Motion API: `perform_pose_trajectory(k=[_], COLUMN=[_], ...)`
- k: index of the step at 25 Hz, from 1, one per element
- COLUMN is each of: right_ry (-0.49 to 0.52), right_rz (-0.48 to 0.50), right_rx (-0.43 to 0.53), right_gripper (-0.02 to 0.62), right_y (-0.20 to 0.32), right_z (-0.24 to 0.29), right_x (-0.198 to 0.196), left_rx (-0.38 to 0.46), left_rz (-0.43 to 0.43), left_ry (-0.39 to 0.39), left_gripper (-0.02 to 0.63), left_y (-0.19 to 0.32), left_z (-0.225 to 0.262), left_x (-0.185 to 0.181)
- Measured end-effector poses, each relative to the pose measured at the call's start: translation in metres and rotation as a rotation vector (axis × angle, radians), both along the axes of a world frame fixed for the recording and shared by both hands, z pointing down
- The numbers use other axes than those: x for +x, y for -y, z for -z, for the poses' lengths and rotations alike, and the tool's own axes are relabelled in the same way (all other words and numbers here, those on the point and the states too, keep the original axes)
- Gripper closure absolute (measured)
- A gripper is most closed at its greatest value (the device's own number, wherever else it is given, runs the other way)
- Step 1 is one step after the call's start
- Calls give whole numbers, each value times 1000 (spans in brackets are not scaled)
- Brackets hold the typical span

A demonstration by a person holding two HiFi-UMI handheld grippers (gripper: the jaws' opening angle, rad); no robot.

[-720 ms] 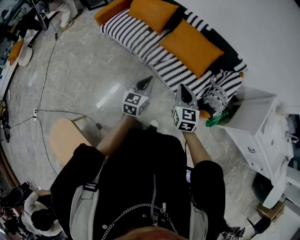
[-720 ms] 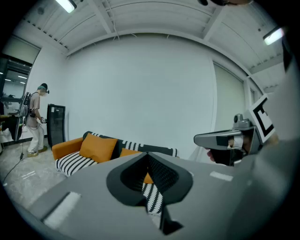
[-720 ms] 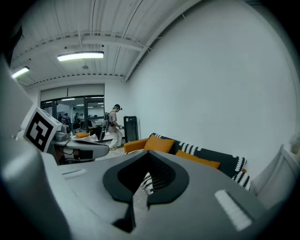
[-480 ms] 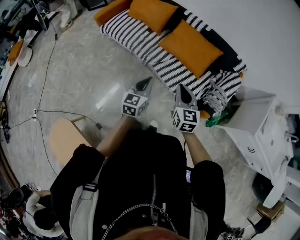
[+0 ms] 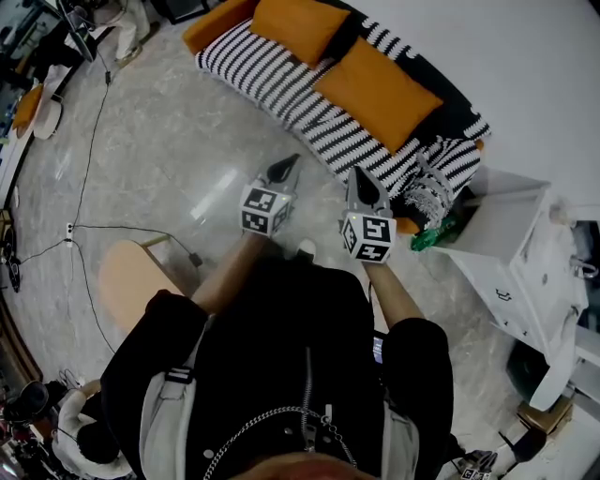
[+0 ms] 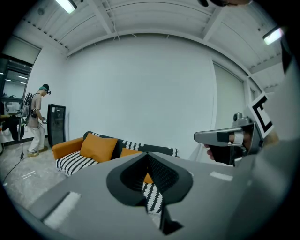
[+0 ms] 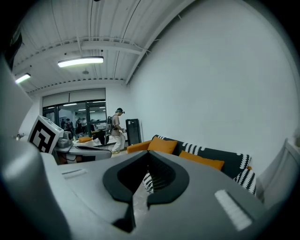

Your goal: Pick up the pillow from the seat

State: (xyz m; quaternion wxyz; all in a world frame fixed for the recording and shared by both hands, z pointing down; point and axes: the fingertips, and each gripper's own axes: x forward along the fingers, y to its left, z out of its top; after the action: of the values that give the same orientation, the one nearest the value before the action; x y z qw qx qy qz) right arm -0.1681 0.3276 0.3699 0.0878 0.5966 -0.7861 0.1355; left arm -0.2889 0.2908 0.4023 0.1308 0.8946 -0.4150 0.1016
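I face the striped sofa.
My left gripper and right gripper are closed and empty; orange pillows lie on it.

The right gripper fills the lower frame, its jaws pressed together on nothing. At three o'clock from their tips stands a striped sofa bearing an orange pillow and a second orange pillow. The left gripper shows at nine o'clock, a person at eleven.

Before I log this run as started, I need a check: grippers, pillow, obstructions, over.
Left gripper shut, empty. Right gripper shut, empty. Near pillow and far pillow, both orange, untouched on striped sofa. Only floor in between.
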Motion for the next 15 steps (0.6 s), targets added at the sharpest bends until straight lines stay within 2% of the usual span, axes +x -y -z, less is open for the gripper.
perform_pose_trajectory(k=[15], right_ry=[12], right_rz=[-29], right_rx=[-11], right_gripper=[592], right_y=[-1], right_z=[-3], right_x=[16], left_rx=[13], left_rz=[-8], left_ry=[1], left_gripper=[595], left_y=[2], left_z=[5], left_x=[11])
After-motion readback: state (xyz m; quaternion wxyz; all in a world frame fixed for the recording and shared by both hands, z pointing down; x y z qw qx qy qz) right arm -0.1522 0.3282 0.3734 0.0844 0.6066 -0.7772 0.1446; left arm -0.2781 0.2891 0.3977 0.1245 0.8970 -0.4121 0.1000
